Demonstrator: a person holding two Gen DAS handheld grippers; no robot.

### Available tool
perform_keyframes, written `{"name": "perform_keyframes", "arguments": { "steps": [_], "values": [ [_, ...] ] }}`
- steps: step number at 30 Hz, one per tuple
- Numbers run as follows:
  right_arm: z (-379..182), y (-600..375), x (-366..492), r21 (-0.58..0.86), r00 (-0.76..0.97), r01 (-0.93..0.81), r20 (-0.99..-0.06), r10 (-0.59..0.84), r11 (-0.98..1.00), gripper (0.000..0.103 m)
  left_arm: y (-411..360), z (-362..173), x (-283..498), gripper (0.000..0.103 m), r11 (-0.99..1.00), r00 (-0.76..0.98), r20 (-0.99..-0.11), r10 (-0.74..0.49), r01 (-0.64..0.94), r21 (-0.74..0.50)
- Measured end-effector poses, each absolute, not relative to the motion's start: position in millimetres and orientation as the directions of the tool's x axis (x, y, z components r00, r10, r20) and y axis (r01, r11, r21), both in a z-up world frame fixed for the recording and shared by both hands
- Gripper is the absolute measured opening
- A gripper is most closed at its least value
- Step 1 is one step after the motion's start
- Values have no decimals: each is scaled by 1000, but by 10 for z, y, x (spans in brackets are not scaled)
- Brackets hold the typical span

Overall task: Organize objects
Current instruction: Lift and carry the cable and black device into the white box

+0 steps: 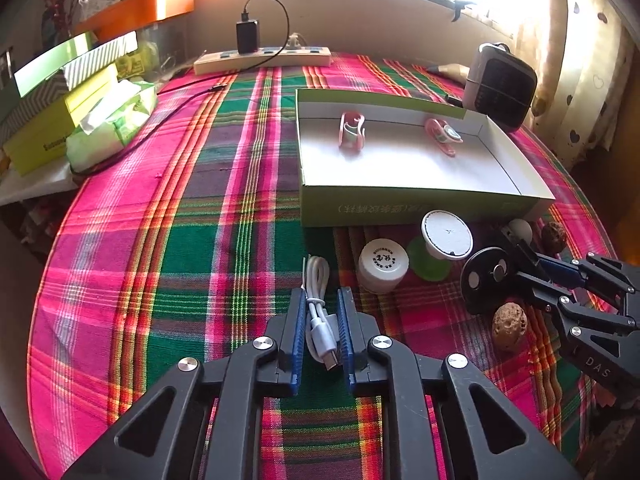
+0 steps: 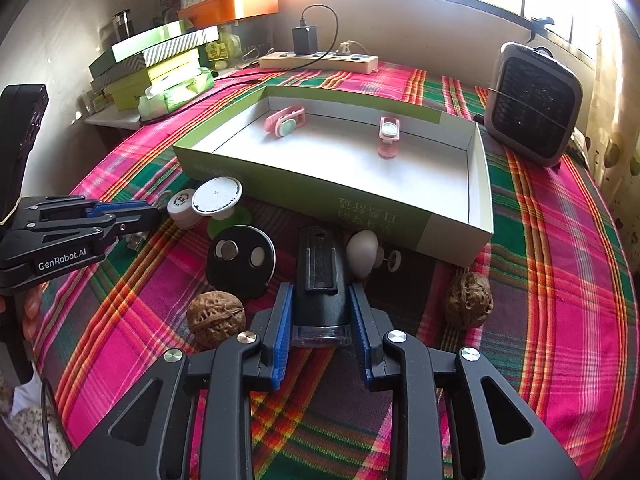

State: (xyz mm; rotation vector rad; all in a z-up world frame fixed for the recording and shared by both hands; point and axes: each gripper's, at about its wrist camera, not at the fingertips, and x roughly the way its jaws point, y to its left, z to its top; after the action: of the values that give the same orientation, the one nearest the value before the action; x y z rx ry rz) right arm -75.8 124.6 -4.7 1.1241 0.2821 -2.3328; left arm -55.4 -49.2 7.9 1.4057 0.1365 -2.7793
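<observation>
Left wrist view: nearest the lens, the left gripper (image 1: 322,334) has its blue pads on either side of a coiled white USB cable (image 1: 319,312), apparently clamping it, though contact is hard to confirm. The cable runs lengthwise between the pads, plug toward the camera, likely so the bundle stays together. Ahead and to the right stands the green-sided box (image 1: 420,200), already holding two pink wristbands, presumably the collecting place.

Right wrist view: closest, the right gripper (image 2: 320,328) is closed on a black light-like gadget (image 2: 320,280), held lengthwise with its clear end toward the camera. The box wall (image 2: 360,204) lies just beyond it. Walnuts, a black disc (image 2: 240,262) and white caps sit loose around the claw
</observation>
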Motion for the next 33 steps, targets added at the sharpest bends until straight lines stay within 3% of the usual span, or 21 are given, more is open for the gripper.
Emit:
{"name": "perform_keyframes", "arguments": {
  "steps": [3, 12, 22, 33],
  "values": [
    [-43, 1267, -760, 45, -518, 534, -772, -368, -844, 28, -485, 106, -552, 6, -996, -601, -799, 19, 56, -67],
    [-30, 1285, -741, 52, -520, 527, -769, -370, -848, 28, -514, 109, -537, 6, -996, -596, -802, 29, 51, -75],
    [-34, 1303, -720, 57, -523, 522, -767, -372, -851, 28, -496, 69, -462, 28, -998, -577, -816, 19, 43, -53],
    [-28, 1319, -708, 60, -526, 517, -765, -372, -854, 29, -399, 61, -352, 31, -1000, -577, -817, 10, -5, -9]
  ]
}}
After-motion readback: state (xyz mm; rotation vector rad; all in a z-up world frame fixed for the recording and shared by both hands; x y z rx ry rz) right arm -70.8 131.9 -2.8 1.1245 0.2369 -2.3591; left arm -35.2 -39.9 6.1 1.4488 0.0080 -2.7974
